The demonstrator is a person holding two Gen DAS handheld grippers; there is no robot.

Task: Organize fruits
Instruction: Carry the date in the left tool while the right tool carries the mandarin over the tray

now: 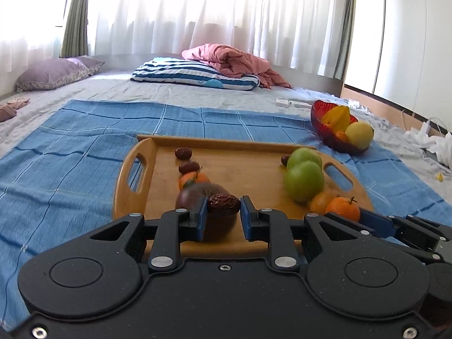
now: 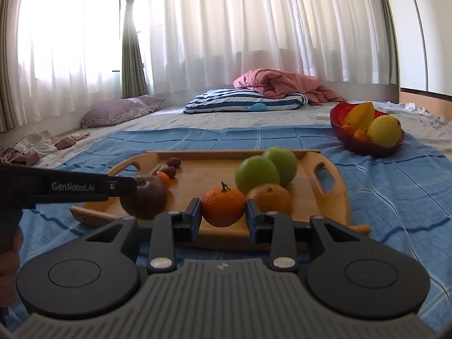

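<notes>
Left gripper (image 1: 221, 214): clenched on a wrinkled red date (image 1: 223, 204), above the wooden tray (image 1: 245, 166).
Right gripper (image 2: 223, 215): grasping a tangerine (image 2: 223, 206).
Green apples (image 2: 265, 171): just beyond the tangerine, slightly right.
Red bowl (image 2: 364, 145): far right, well apart.

A wrinkled brown date (image 1: 223, 204) and a stemmed orange mandarin (image 2: 223, 206) are each pinched above the wooden tray (image 1: 243, 169) holding two green apples (image 1: 303, 179).

A blurred dark round fruit (image 1: 197, 195) sits partly hidden behind the date (image 1: 223, 203).
</notes>
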